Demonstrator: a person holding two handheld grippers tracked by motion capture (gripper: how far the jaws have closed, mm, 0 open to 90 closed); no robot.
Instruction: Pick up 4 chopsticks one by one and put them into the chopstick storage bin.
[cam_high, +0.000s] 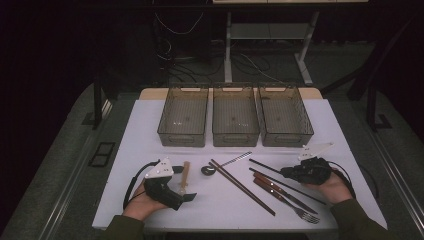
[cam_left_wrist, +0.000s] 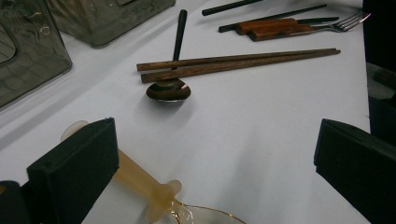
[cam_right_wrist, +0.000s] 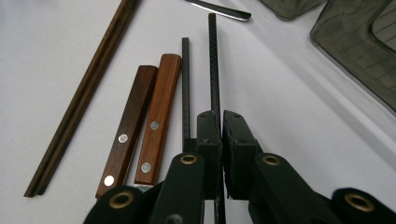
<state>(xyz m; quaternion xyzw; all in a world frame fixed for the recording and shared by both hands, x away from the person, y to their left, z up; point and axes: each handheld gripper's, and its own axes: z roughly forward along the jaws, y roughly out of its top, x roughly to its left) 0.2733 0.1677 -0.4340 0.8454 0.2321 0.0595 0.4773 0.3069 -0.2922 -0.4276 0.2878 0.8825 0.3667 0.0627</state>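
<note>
My right gripper (cam_high: 284, 171) (cam_right_wrist: 220, 116) is shut on a thin black chopstick (cam_right_wrist: 214, 70), which runs forward from between its jaws. The second black chopstick (cam_right_wrist: 186, 84) lies on the table just beside it. At the table's front left, my left gripper (cam_high: 183, 183) (cam_left_wrist: 212, 172) stands wide open. A pale translucent spoon (cam_high: 185, 175) (cam_left_wrist: 140, 179) lies between its jaws, close to one of them, untouched by the pads.
Two wood-handled pieces (cam_right_wrist: 156, 116), one of them a fork (cam_high: 285, 197), lie beside the black chopsticks. Brown wooden chopsticks (cam_high: 242, 187) (cam_left_wrist: 233, 63) cross the table's middle near a dark spoon (cam_high: 208, 170) (cam_left_wrist: 169, 88). Three smoky bins (cam_high: 182, 137) (cam_high: 235, 137) (cam_high: 286, 137) line the back.
</note>
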